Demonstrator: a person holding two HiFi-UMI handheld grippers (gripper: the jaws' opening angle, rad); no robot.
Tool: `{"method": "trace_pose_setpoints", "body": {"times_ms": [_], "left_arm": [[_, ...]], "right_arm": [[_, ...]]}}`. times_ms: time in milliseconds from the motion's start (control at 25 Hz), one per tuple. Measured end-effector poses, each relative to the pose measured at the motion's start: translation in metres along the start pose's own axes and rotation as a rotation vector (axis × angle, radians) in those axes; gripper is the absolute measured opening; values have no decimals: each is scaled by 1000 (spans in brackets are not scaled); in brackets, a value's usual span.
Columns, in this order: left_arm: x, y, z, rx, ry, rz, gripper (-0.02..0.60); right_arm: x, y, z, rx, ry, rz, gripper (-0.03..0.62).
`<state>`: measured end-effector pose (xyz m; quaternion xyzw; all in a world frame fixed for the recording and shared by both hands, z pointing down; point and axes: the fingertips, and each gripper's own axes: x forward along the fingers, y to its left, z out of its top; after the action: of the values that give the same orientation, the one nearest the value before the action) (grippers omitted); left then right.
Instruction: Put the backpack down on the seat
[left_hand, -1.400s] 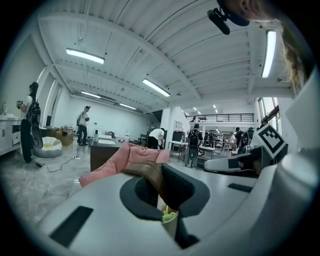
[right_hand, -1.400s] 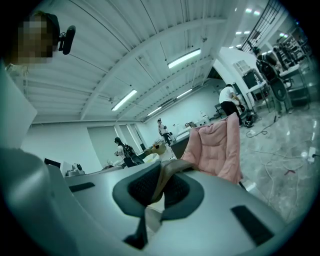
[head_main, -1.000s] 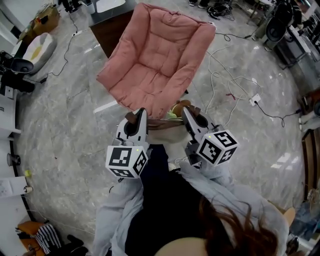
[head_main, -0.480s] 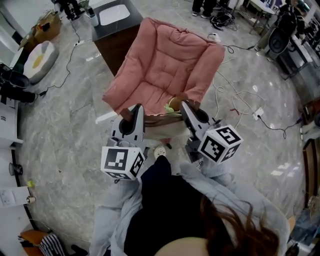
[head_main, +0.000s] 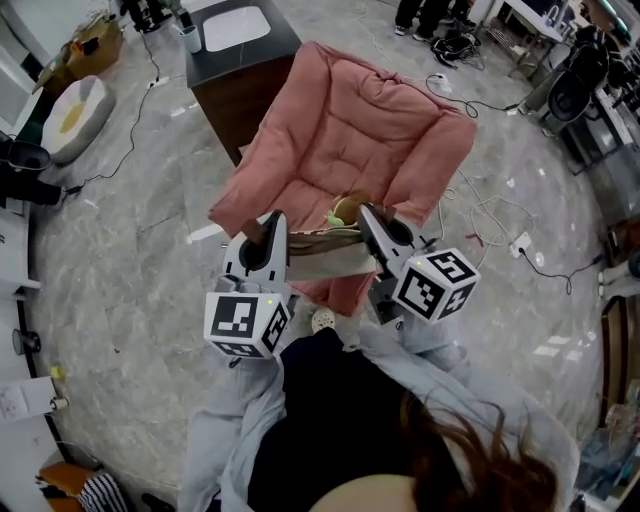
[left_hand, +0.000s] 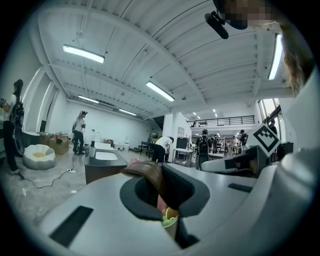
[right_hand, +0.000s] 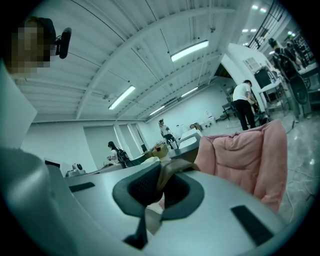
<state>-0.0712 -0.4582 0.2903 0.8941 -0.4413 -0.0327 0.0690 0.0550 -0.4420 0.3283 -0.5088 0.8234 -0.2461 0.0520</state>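
In the head view a beige backpack (head_main: 326, 262) with brown straps hangs between my two grippers, over the front edge of the pink cushioned seat (head_main: 350, 130). A small brown and green charm (head_main: 345, 209) shows at its top. My left gripper (head_main: 263, 229) is shut on a brown strap (left_hand: 149, 176), and my right gripper (head_main: 379, 221) is shut on the other strap (right_hand: 173, 171). In the left gripper view the jaws (left_hand: 162, 192) pinch that strap, with the charm below. In the right gripper view the jaws (right_hand: 159, 187) hold the strap beside the pink cushion (right_hand: 240, 155).
A dark cabinet with a white top (head_main: 240, 55) stands behind the chair's left side. Cables (head_main: 488, 195) and a white socket strip (head_main: 521, 243) lie on the marble floor to the right. A round white cushion (head_main: 70, 108) sits far left. People stand in the background.
Both grippers have carried the backpack forward toward the chair. It now hangs over the seat's front edge, and the chair sits closer in the head view.
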Motion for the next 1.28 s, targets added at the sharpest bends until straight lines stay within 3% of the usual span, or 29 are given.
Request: {"method": "trace_pose_setpoints", "body": {"times_ms": [360, 840, 1080, 1280], "left_arm": [[42, 53, -29, -43, 60, 55, 14], [108, 93, -62, -76, 155, 183, 13], [130, 101, -111, -146, 254, 174, 14], [124, 88, -179, -296, 392, 151, 14]], "right_arm": [[72, -32, -10, 25, 85, -14, 9], [160, -91, -7, -24, 231, 74, 9], [186, -128, -35, -29, 340, 61, 9], [175, -159, -81, 47, 441, -9, 9]]}}
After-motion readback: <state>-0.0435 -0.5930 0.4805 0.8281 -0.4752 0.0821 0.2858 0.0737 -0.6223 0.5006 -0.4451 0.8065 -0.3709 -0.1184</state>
